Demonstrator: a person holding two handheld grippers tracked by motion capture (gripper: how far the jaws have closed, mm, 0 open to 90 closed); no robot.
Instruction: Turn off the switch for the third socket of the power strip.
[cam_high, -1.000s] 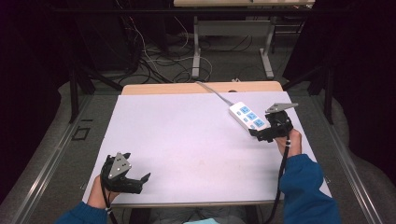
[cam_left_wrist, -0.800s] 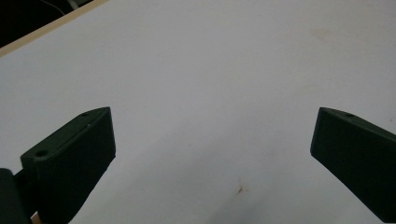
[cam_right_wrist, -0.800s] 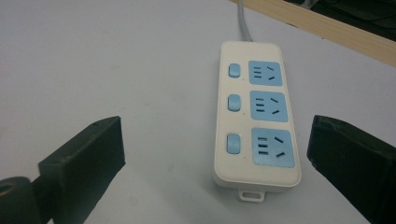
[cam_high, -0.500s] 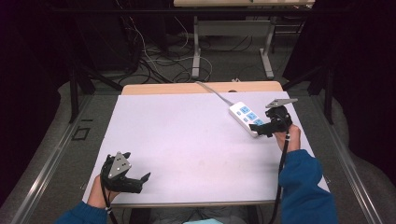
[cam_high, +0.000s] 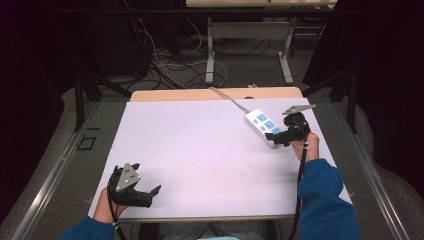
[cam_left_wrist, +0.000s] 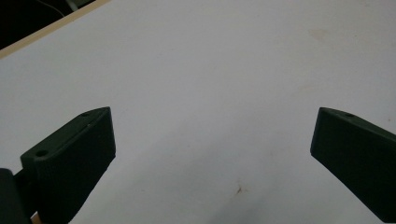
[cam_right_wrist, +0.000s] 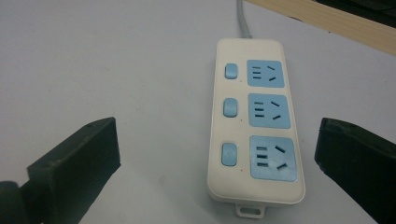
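I had right gripper (cam_right_wrist: 217, 172) spread wide, empty, over near end of white plastic 3-socket power strip w/ blue faces (cam_right_wrist: 254, 123), far right on table. Needed jaws straddling body, centred, before squeezing. Left gripper (cam_left_wrist: 212, 154) also spread, idle near-left.

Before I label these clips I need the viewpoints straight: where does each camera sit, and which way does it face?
High view: fixed above the person's side, looking forward and down on the table; both forearms, the left gripper and the right gripper show.
Left gripper view: rides the left gripper, looking along its wide-apart jaws at bare tabletop.
Right gripper view: rides the right gripper, looking along its wide-apart jaws at the power strip.
Shared: the high and right gripper views both show the power strip with its blue sockets.
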